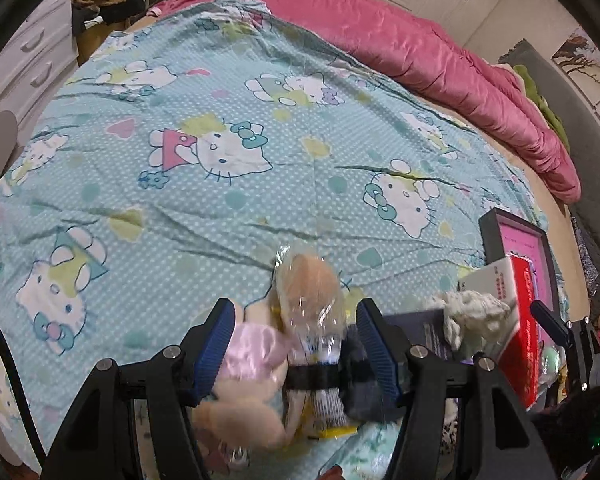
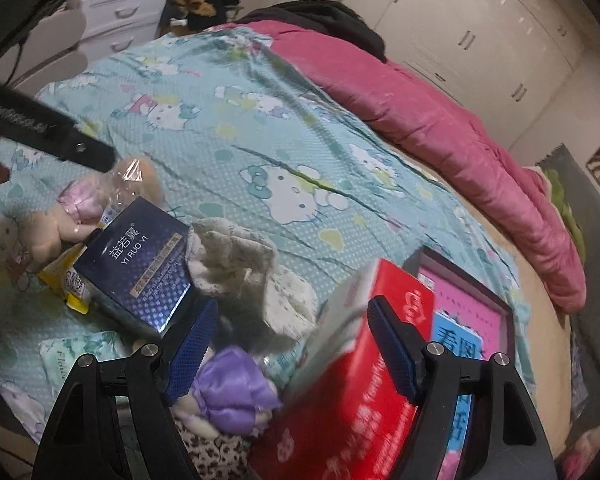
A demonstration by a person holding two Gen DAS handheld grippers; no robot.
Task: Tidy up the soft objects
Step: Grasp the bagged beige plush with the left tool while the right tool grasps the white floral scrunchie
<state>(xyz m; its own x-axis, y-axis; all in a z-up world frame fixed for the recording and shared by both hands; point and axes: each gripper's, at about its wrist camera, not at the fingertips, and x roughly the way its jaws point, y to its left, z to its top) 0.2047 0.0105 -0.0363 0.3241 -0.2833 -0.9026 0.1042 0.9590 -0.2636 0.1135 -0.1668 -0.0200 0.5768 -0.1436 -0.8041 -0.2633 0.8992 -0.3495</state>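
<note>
On the bed, over a light-blue cartoon-cat print sheet (image 1: 228,184), the left tool (image 1: 296,344) stands with its blue-padded fingers spread wide on either side of a beige plush doll in a pink satin dress (image 1: 256,364), which is partly wrapped in clear crinkly plastic; whether the pads touch the doll cannot be told. Just right of the doll lies a dark-blue printed carton (image 2: 136,268), and against its right edge a crumpled white-and-grey speckled cloth (image 2: 240,268). The right tool (image 2: 292,344) is likewise open, gripping nothing, its fingers either side of a plush doll in a purple satin dress (image 2: 232,392) and a tilted red-and-white cardboard box (image 2: 364,380). Behind the red box sits a black-framed pink picture (image 2: 468,300). A rumpled pink satin quilt (image 1: 440,80) runs along the far side.
</note>
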